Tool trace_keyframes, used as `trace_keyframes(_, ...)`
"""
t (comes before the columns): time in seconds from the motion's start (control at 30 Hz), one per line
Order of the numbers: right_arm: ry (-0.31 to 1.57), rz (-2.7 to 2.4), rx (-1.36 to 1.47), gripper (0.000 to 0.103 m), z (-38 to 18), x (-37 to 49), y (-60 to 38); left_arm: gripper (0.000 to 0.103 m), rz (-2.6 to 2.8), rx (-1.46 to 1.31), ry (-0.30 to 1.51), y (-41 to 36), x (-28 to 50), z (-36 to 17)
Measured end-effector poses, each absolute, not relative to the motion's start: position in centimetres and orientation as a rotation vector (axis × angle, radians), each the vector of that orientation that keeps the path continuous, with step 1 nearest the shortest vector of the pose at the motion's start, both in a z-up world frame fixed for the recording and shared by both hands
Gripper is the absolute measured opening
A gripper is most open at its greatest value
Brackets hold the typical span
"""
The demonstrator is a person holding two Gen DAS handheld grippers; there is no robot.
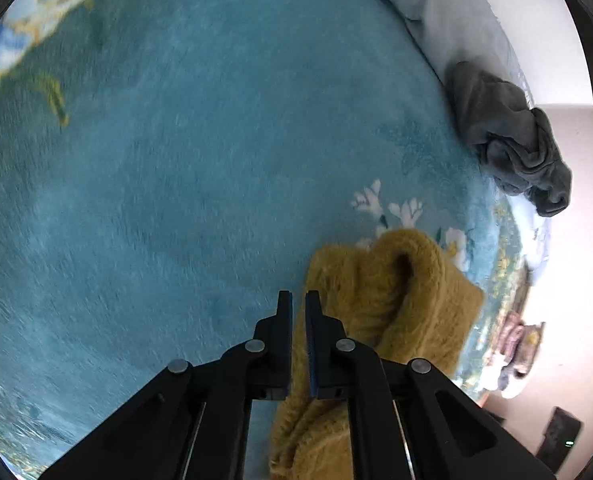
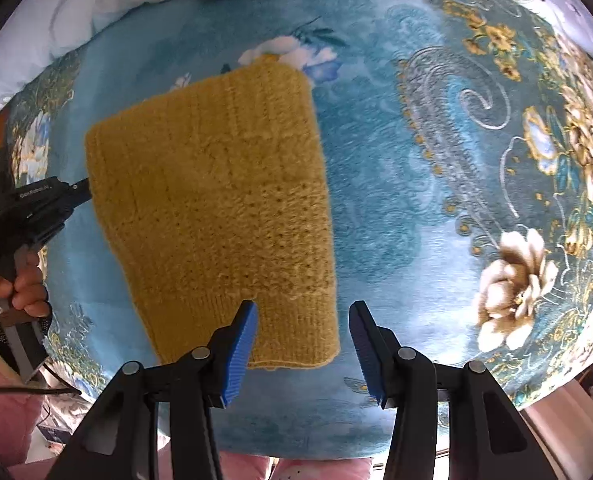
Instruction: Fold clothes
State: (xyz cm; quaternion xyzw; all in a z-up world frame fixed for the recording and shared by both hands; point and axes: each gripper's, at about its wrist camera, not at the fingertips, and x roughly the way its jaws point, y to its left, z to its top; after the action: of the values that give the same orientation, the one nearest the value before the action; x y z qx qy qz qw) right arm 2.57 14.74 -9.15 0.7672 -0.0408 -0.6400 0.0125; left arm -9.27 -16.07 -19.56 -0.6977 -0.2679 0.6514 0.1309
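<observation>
A mustard-yellow knitted garment point(image 2: 220, 204) lies folded into a rough rectangle on a blue floral blanket point(image 2: 396, 200). My right gripper point(image 2: 302, 314) is open just above the garment's near ribbed hem, its blue pads either side of the hem's right corner. In the left wrist view the same yellow knit point(image 1: 392, 304) bunches up beside and under my left gripper point(image 1: 298, 298), whose jaws are nearly closed on its edge. The left gripper also shows in the right wrist view point(image 2: 84, 186), held by a hand at the garment's left edge.
A crumpled dark grey garment point(image 1: 508, 136) lies at the blanket's far edge against white bedding point(image 1: 456, 12). More folded clothes point(image 1: 516, 344) sit at the right rim. A pink quilt point(image 2: 8, 412) and a cable lie below the bed edge.
</observation>
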Motion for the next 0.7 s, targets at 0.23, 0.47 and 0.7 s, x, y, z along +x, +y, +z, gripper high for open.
trace_keyframes(0.23, -0.124, -1.961, 2.423, 0.051, -10.3, 2.9, 14.8, 0.077, 1.776, -1.843, -1.044, -17.4, -8.7, -17.5)
trace_keyframes(0.47, -0.153, -1.929, 2.461, 0.051, -11.1, 3.4, 15.1, 0.080, 1.828, -2.021, -0.784, -15.3, -10.6, -21.1)
trace_keyframes(0.7, -0.123, -1.931, 2.462, 0.052, -10.8, 4.0, 15.4, 0.080, 1.584, -2.001, -0.958, -14.5, -10.1, -24.7)
